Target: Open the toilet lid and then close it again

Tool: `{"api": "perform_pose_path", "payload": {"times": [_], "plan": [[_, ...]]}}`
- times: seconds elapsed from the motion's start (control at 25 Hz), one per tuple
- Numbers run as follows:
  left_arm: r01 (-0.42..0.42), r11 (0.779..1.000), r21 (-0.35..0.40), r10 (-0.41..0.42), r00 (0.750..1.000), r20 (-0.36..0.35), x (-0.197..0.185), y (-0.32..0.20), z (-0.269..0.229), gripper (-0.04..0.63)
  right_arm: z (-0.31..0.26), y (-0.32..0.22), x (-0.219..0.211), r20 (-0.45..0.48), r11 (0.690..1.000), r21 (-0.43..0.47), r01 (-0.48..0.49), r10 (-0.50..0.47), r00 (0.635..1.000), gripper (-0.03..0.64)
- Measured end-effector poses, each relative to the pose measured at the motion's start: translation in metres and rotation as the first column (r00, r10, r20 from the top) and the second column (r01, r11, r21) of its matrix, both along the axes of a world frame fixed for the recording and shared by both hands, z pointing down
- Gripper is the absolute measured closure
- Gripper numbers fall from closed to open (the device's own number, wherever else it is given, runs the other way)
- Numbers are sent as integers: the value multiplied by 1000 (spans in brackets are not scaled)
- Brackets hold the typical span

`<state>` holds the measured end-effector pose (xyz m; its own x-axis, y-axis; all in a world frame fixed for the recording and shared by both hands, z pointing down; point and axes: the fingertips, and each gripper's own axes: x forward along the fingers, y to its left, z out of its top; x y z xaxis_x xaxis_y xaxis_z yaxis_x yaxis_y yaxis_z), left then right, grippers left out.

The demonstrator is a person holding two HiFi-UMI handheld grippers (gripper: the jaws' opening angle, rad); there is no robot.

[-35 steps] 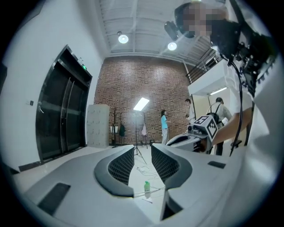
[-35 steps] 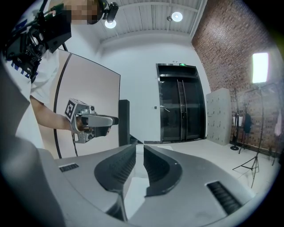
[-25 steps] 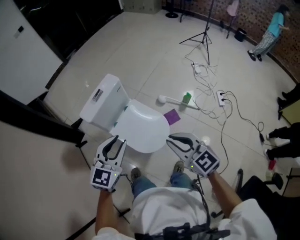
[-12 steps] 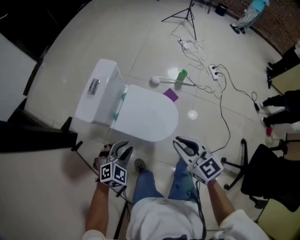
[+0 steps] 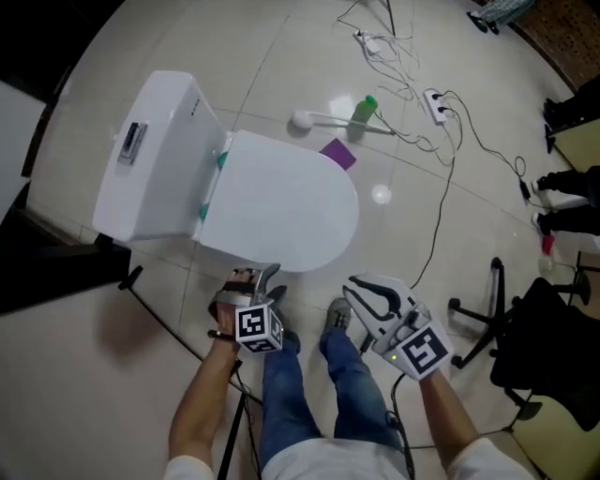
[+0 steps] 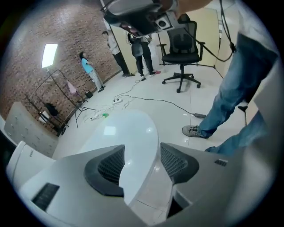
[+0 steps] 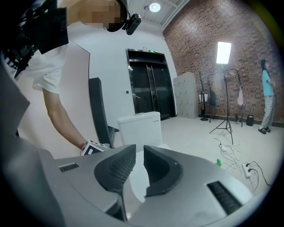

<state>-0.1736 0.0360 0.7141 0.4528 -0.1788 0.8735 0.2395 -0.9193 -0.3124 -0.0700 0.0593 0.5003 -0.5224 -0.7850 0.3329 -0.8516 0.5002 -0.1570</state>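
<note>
On the floor, the toilet lid point(image 5: 281, 211) lies shut. The left gripper point(image 5: 265, 277) fingers are opening astride its front edge; the right gripper point(image 5: 361, 292) fingers are nearly together, empty. Stiff, slick plastic, likely light: lift there.

A panel lamp point(image 7: 224, 52) is blazing against the brick wall point(image 7: 199, 40) and a ceiling light point(image 7: 154, 7) is shining overhead, keeping the room evenly bright. The glossy floor point(image 5: 380, 195) is throwing back a white glare spot, and the toilet lid point(image 6: 108, 131) is catching a soft reflection. Both gripper views are bending and darkening toward their round edges.
</note>
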Motion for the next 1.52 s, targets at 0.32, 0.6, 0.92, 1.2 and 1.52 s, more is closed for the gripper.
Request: {"api": "perform_pose_path", "payload": {"times": [0.32, 0.6, 0.92, 1.2, 1.52], "plan": [[-55, 998, 15, 54, 996, 76, 44, 19, 106, 347, 97, 38, 37, 10, 999, -52, 14, -14, 1000, 560], [-76, 994, 85, 67, 993, 97, 56, 9, 125, 348, 131, 70, 54, 6, 995, -97, 20, -19, 1000, 560], [-59, 997, 55, 54, 994, 93, 49, 13, 123, 384, 134, 81, 58, 6, 991, -128, 44, -44, 999, 560], [-99, 992, 80, 98, 995, 14, 46, 21, 97, 462, 133, 69, 65, -3, 994, -99, 48, -48, 999, 560], [40, 982, 184, -13, 989, -146, 42, 18, 38, 511, 123, 55, 59, -17, 994, -87, 68, -69, 997, 560]]}}
